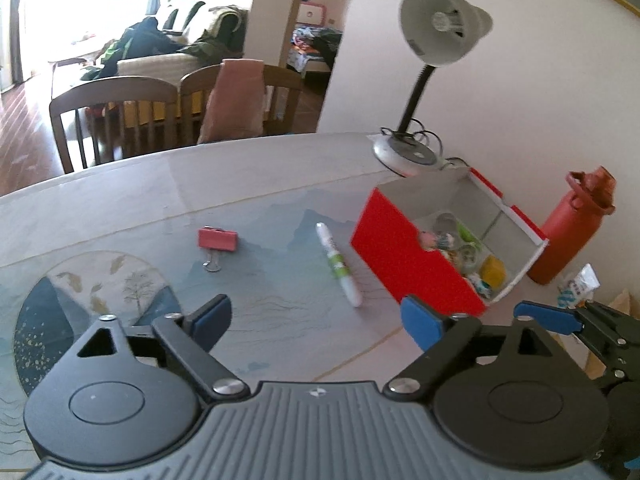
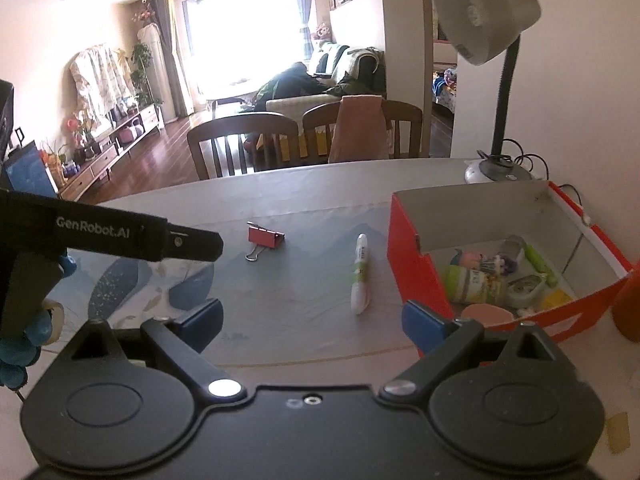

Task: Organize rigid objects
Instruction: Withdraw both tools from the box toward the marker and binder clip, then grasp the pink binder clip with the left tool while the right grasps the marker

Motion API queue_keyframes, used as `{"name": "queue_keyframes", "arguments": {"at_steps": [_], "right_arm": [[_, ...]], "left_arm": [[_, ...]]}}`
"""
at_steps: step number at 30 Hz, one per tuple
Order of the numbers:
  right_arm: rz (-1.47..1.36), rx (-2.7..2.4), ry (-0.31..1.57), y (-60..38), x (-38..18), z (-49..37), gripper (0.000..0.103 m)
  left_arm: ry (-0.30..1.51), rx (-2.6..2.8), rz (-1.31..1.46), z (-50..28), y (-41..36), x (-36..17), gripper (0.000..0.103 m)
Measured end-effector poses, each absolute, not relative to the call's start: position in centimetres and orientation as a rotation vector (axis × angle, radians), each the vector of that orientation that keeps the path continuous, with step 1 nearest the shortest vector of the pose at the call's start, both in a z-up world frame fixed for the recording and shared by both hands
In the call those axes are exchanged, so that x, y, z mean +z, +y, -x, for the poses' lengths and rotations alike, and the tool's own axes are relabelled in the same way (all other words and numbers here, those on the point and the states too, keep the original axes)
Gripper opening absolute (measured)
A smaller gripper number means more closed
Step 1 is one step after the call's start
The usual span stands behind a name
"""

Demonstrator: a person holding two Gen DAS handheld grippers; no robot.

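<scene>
A red binder clip (image 1: 218, 239) (image 2: 266, 237) and a white-and-green pen (image 1: 338, 268) (image 2: 361, 276) lie on the patterned table mat. To their right stands an open red box (image 1: 404, 256) (image 2: 414, 264) with a white inside, holding several small items. My left gripper (image 1: 316, 324) hovers over the mat in front of the pen, open with nothing between its blue pads. My right gripper (image 2: 314, 322) is open too and holds nothing, its right finger close to the box's near corner. One of its blue fingers (image 1: 548, 317) shows at the right of the left wrist view.
A red bottle (image 1: 568, 232) stands just right of the box. A grey desk lamp (image 1: 440, 28) rises behind it, its base and cord (image 1: 404, 152) at the table's far right. Wooden chairs (image 2: 244, 140) line the far table edge (image 1: 160, 160). The wall is close on the right.
</scene>
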State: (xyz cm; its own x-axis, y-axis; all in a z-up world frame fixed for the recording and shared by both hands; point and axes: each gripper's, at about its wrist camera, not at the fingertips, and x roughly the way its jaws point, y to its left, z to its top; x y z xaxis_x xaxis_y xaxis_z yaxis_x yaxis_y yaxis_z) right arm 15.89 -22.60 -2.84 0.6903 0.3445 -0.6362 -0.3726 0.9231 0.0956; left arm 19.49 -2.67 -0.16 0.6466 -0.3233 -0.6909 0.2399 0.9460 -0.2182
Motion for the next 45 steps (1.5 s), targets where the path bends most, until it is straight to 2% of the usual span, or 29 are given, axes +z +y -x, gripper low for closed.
{"name": "queue_keyframes", "arguments": {"at_steps": [2,19,29,39,45], "right_arm": [[0.049,0.405,0.704,-22.1,-3.5,-16.4,0.096],[0.060,0.368,0.777,-18.3,-11.5,-25.5,0.091],[0.022,0.264,0.802,-17.5,-15.0,-29.3,0.084],[0.017,0.232,0.805,-16.8,-16.2,-31.7,0.072],[0.025,0.226,0.812,-16.6,-16.7,-32.4,0.057]], "left_arm": [[0.805,-0.301,0.112,-20.1,-2.3,-0.8,0.101],[0.863,-0.148,0.161,-30.4,-0.3,-7.8,0.101],[0.886,-0.117,0.142,-35.6,-1.0,-11.5,0.101],[0.887,-0.121,0.093,-38.0,-1.3,-14.3,0.101],[0.869,-0.128,0.052,-38.6,-1.8,-15.0,0.100]]}}
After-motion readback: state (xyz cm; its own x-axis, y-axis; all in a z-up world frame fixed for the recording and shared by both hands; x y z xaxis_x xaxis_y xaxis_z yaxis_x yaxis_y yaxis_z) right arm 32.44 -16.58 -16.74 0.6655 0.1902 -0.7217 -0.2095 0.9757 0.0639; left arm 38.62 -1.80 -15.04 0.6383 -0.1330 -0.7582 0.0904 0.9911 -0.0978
